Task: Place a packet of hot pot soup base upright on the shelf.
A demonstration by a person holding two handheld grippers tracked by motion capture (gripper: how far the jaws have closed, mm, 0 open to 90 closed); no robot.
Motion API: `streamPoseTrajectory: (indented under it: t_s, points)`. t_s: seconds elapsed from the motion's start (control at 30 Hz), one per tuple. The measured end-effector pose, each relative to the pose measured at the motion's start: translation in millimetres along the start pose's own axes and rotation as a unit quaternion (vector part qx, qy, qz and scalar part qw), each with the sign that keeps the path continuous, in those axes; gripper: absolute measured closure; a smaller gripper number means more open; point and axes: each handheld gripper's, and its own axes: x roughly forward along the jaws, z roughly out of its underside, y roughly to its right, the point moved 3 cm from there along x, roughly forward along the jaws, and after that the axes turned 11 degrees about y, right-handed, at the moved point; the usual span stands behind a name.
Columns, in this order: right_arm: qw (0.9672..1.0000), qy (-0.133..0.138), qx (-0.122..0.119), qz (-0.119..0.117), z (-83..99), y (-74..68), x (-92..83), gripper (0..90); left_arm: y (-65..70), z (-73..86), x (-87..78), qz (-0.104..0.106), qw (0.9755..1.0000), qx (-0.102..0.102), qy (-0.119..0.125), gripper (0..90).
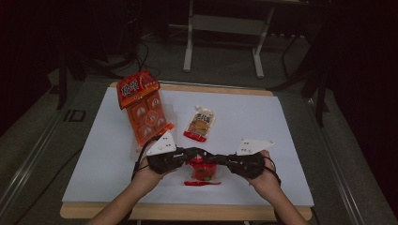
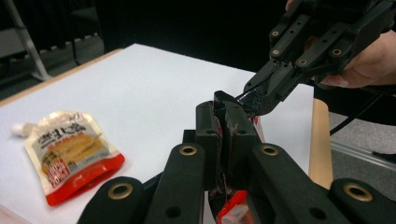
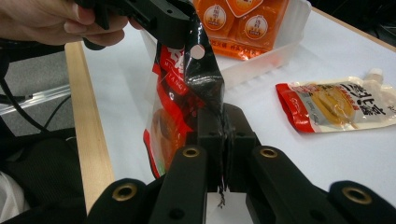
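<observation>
looking down from the high view, the left claw (image 1: 199, 153) and the right claw (image 1: 217, 158) meet tip to tip near the front edge of the white tabletop (image 1: 263, 122), each in one of the person's hands, each pinching the top of a small red snack packet (image 1: 204, 169) that hangs between them just above the surface. a thin red strip (image 1: 202, 183) lies flat on the tabletop just in front of the packet. farther back, a large orange bag of sealed cups (image 1: 143, 105) lies at the left in a clear tray, and a yellow-and-red spouted pouch (image 1: 200, 123) lies near the middle, well apart from the claws.

in the left gripper view, the left claw (image 2: 227, 122) is pressed together on the packet's (image 2: 232, 212) dark top edge, red film showing below between its arms. the right claw (image 2: 252, 99) comes in from the upper right and bites the same edge just beyond. the spouted pouch (image 2: 70, 156) lies at the left on the tabletop (image 2: 149, 88).

in the right gripper view, the right claw (image 3: 225, 125) is clamped on the packet's (image 3: 180, 112) glossy black-and-red film, which stands upright and crumpled. the left claw (image 3: 184, 30) grips the packet's top corner beside a punched hole. the orange bag (image 3: 243, 21) sits in its clear tray (image 3: 275, 49) behind, and the spouted pouch (image 3: 336, 105) lies at the right on the tabletop (image 3: 327, 154).
</observation>
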Motion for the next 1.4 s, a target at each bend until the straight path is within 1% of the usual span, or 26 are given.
streamPoseTrajectory:
  t_s: [0.07, 0.17, 0.2, 0.23, 0.27, 0.33, 0.4, 0.47, 0.53, 0.67, 0.77, 0.8, 0.83, 0.87, 0.9, 0.93, 1.0, 1.03, 1.07, 1.13, 1.2, 1.23, 1.27, 1.4]
  points:
    - [1.0, 0.004, 0.001, 0.0, -0.8, 0.1, -0.6, 87.2, -0.7, -1.3, -1.2, 0.003, 1.0, -0.002, 0.003, 87.7]
    - [0.9999, 0.01, 0.004, -0.003, -1.3, 0.6, -0.9, 86.9, -0.4, -4.0, -2.8, 0.006, 1.0, 0.006, 0.003, 88.1]
    - [0.9999, 0.01, 0.004, -0.003, -1.3, 0.6, -0.9, 86.9, -0.4, -4.0, -2.8, 0.006, 1.0, 0.006, 0.003, 88.2]
    - [0.9999, 0.01, 0.003, -0.003, -1.6, 0.3, -1.1, 86.9, 1.2, -6.3, -3.4, 0.004, 0.9998, 0.019, 0.002, 88.2]
    - [0.9999, 0.011, 0.001, -0.004, -2.2, -0.2, -1.4, 86.9, 1.9, -7.7, -3.7, 0.004, 0.9998, 0.019, 0.002, 88.2]
    - [0.9999, 0.013, 0.001, -0.005, -3.1, -0.1, -2.1, 86.3, 2.6, -10.1, -4.4, 0.003, 0.9996, 0.027, 0.003, 88.3]
    - [0.9999, 0.014, 0.002, -0.005, -3.7, 0.1, -2.6, 85.5, 2.5, -11.4, -4.8, 0.005, 0.9997, 0.024, 0.006, 88.3]
    - [0.9999, 0.016, 0.003, -0.003, -4.8, 0.8, -4.5, 81.7, 2.9, -15.3, -5.8, 0.009, 0.9996, 0.027, 0.009, 88.3]
    - [0.9998, 0.019, 0.004, -0.001, -4.3, 1.2, -5.0, 78.0, 3.8, -17.7, -6.2, 0.009, 0.9995, 0.029, 0.011, 88.4]
    - [0.9997, 0.021, 0.008, 0.001, -3.6, 3.6, -6.8, 71.3, 4.9, -22.2, -8.0, 0.011, 0.9991, 0.04, 0.01, 88.3]
    - [0.9995, 0.027, 0.009, 0.009, -3.5, 6.1, -9.6, 68.7, 3.3, -25.9, -11.4, 0.011, 0.999, 0.039, 0.021, 88.3]
    - [0.9995, 0.029, 0.01, 0.011, -3.3, 7.0, -10.6, 66.6, 2.7, -27.3, -13.1, 0.011, 0.9989, 0.038, 0.027, 88.3]
    - [0.9993, 0.032, 0.01, 0.016, -3.1, 8.1, -11.6, 65.2, 1.7, -28.9, -14.9, 0.005, 0.9986, 0.041, 0.033, 88.3]
    - [0.9992, 0.033, 0.012, 0.018, -2.8, 9.1, -12.7, 65.0, 0.1, -30.7, -16.9, 0.004, 0.9986, 0.036, 0.038, 88.3]
    - [0.9991, 0.035, 0.014, 0.02, -2.7, 9.7, -13.8, 62.9, -1.7, -32.5, -18.9, 0.003, 0.9985, 0.033, 0.044, 88.3]
    - [0.9989, 0.037, 0.015, 0.022, -2.6, 10.4, -15.0, 59.0, -3.6, -34.2, -21.0, -0.003, 0.9982, 0.033, 0.05, 88.2]
    - [0.9987, 0.042, 0.015, 0.025, -2.6, 11.3, -16.6, 49.5, -8.0, -37.1, -25.8, -0.006, 0.9975, 0.033, 0.063, 88.2]
    - [0.9984, 0.047, 0.014, 0.029, -2.7, 11.8, -17.6, 46.4, -10.3, -38.5, -28.3, -0.011, 0.9973, 0.029, 0.067, 88.2]
    - [0.9982, 0.05, 0.017, 0.028, -2.8, 12.2, -18.5, 43.5, -12.5, -39.8, -30.9, -0.013, 0.9968, 0.029, 0.073, 88.2]
    - [0.9975, 0.058, 0.017, 0.035, -3.2, 12.9, -20.1, 32.8, -16.6, -42.2, -36.2, -0.019, 0.9961, 0.031, 0.081, 88.1]
    - [0.9969, 0.068, 0.025, 0.032, -3.7, 14.3, -21.2, 22.9, -19.9, -44.4, -41.5, -0.028, 0.9951, 0.038, 0.087, 88.1]
    - [0.9968, 0.071, 0.02, 0.031, -3.5, 14.6, -21.9, 16.3, -21.6, -45.4, -43.9, -0.032, 0.9948, 0.039, 0.088, 88.1]
    - [0.9964, 0.076, 0.015, 0.034, -3.4, 14.7, -22.0, 13.4, -23.4, -46.4, -46.5, -0.036, 0.9944, 0.041, 0.091, 88.0]
    - [0.9961, 0.081, 0.015, 0.031, -2.7, 15.5, -23.7, 11.9, -33.6, -49.3, -58.0, -0.054, 0.9927, 0.049, 0.096, 88.0]
